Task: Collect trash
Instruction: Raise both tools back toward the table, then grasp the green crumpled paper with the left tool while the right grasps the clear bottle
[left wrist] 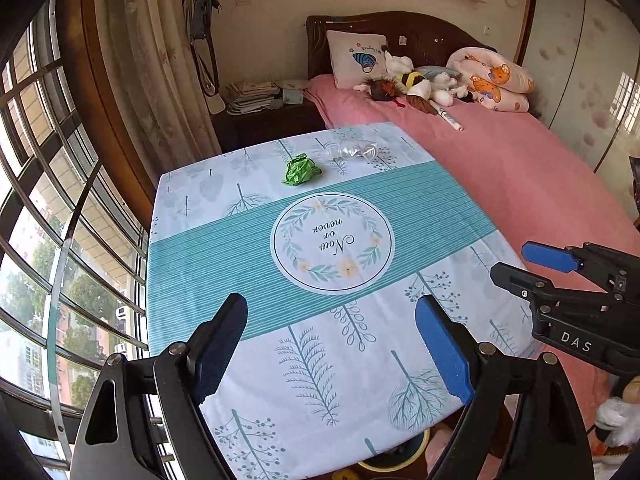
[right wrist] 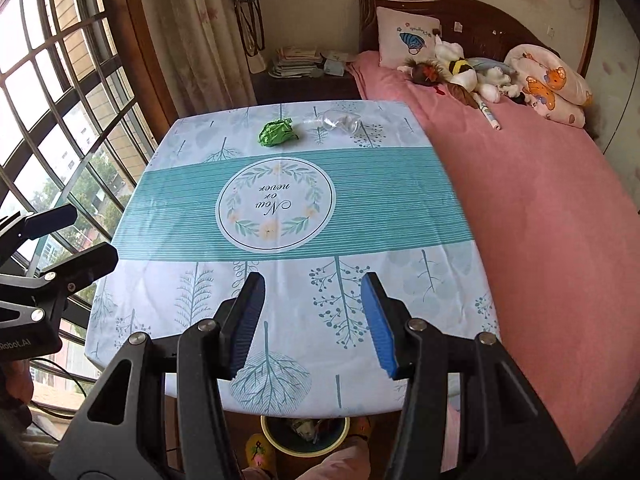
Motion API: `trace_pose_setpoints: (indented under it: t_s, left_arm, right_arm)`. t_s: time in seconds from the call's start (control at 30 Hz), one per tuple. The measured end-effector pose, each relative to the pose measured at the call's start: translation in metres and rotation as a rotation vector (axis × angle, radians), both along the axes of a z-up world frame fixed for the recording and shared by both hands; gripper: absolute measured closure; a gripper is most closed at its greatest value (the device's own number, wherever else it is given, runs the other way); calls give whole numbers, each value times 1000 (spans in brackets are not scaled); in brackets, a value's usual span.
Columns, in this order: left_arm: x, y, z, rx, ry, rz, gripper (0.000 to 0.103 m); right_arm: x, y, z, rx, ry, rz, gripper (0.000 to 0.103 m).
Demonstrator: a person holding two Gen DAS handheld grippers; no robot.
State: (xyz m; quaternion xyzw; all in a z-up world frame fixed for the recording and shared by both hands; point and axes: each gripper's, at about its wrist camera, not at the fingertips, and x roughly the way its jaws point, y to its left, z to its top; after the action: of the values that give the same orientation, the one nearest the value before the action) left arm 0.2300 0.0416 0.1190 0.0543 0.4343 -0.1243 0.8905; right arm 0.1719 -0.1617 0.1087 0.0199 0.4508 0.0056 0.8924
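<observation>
Green crumpled paper ball (left wrist: 301,169) and crushed clear plastic bottle (left wrist: 354,150) are lying well beyond both spread, empty jaws on the counter (left wrist: 224,240), risking the light bottle skidding off the far edge.

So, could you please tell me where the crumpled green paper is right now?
The crumpled green paper lies at the table's far end, just left of the crushed clear bottle, beyond the teal stripe in both wrist views.

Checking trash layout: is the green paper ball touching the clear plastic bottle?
Apart. The right wrist view shows tablecloth between the green paper ball and the clear plastic bottle.
</observation>
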Motion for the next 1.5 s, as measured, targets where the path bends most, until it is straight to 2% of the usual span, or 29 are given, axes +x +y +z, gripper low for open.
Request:
trace_pose_setpoints:
  t_s: [0.2,0.4,0.47,0.63,0.73,0.97,1.07,1.17,1.27,1.3,1.33,1.43,1.5]
  left_arm:
    - [80,-25,-5,93,21,114,15]
    - [181,-53,-24,138,92,212,15]
    - [215,-60,-37,161,122,237,15]
    - [294,-74,-80,212,180,252,15]
    - [329,-77,-108,250,215,245,15]
    - [385,-84,-158,325,251,210,15]
    - [403,-84,-177,355,268,204,15]
    - [421,-81,-194,345,294,204,15]
    - [437,-78,-207,325,314,216,15]
    - [442,-77,-209,315,319,218,16]
    - [446,-76,-212,307,322,221,17]
    - [457,-76,-220,291,336,223,25]
    - [462,-74,-220,262,333,229,35]
  right_arm:
    - [91,-27,-18,14,29,140,56]
    - [206,-66,-31,26,57,280,53]
    - [244,-75,-40,-5,44,336,46]
    - [336,-82,-76,-121,18,454,42]
    - [371,-75,-102,-222,-12,515,40]
    - [420,-52,-165,-362,7,641,38]
    - [430,-42,-191,-452,-19,691,35]
    - [442,-36,-206,-502,-56,717,35]
    - [458,-34,-211,-479,-60,714,36]
    - [465,-36,-212,-453,-49,714,38]
    - [473,-37,-213,-423,-29,713,46]
    - [493,-41,-218,-386,12,690,59]
    - [502,-46,-219,-360,23,675,60]
